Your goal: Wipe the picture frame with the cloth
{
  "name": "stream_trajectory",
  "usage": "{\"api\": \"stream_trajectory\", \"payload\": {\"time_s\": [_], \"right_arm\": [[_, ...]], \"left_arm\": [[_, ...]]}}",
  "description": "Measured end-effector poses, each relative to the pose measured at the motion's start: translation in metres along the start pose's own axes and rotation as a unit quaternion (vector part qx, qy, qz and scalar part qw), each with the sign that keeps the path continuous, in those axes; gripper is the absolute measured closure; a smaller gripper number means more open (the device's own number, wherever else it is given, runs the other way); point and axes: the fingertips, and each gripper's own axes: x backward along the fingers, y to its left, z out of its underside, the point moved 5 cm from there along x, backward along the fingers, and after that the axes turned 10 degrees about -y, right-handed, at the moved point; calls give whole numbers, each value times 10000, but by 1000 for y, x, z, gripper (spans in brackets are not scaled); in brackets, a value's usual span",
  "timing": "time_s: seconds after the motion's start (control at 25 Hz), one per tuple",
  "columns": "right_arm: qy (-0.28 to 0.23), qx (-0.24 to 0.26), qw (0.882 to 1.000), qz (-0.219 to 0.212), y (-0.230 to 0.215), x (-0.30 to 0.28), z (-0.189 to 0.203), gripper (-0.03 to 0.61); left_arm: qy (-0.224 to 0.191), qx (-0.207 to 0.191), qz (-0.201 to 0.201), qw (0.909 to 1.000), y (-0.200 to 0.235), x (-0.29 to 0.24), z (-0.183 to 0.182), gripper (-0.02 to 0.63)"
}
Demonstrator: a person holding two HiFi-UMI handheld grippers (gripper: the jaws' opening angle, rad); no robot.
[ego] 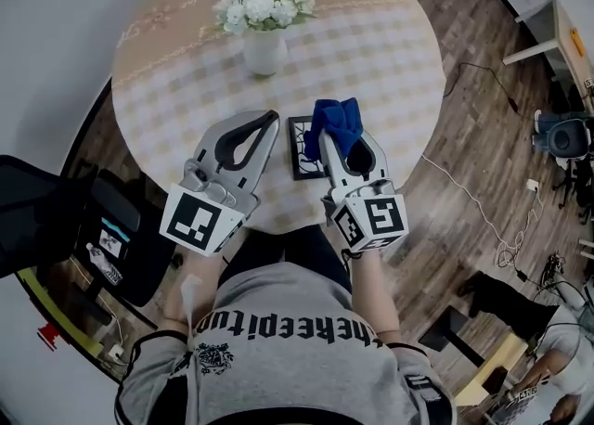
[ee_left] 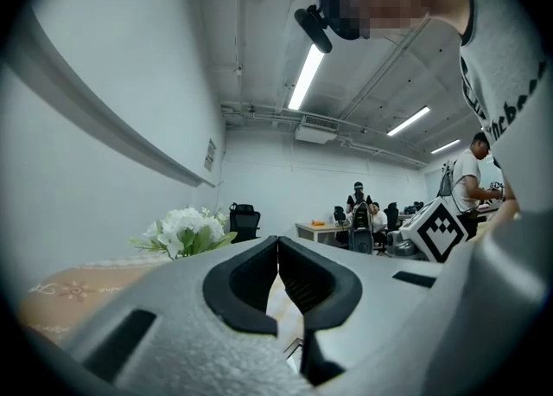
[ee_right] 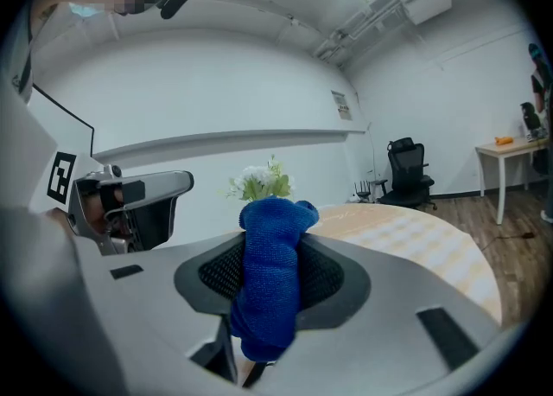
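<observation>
A small dark picture frame (ego: 303, 148) lies flat on the round checked table (ego: 390, 52), near its front edge and between my two grippers. My right gripper (ego: 332, 142) is shut on a bunched blue cloth (ego: 338, 121), which hangs over the frame's right side. In the right gripper view the cloth (ee_right: 270, 273) stands pinched between the jaws. My left gripper (ego: 271, 119) hovers just left of the frame, its jaws shut with nothing in them. The left gripper view shows the black pads (ee_left: 259, 277) meeting at the tip.
A white vase of white flowers (ego: 264, 7) stands mid-table, beyond the frame. The table's front edge is right under the grippers. A dark bag (ego: 111, 238) sits on the floor at left, and cables (ego: 506, 228) trail at right. Distant people and desks (ee_left: 363, 221) appear.
</observation>
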Motion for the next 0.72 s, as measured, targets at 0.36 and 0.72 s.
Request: {"api": "stream_trajectory", "payload": {"time_s": [0.36, 0.72], "right_arm": [[731, -283, 9969, -54, -15, -15, 46, 433], [1483, -402, 9881, -83, -23, -25, 93, 433]], "left_arm": [[444, 362, -267, 9980, 4, 0, 24, 598], [564, 448, -533, 9960, 12, 5, 36, 598]]}}
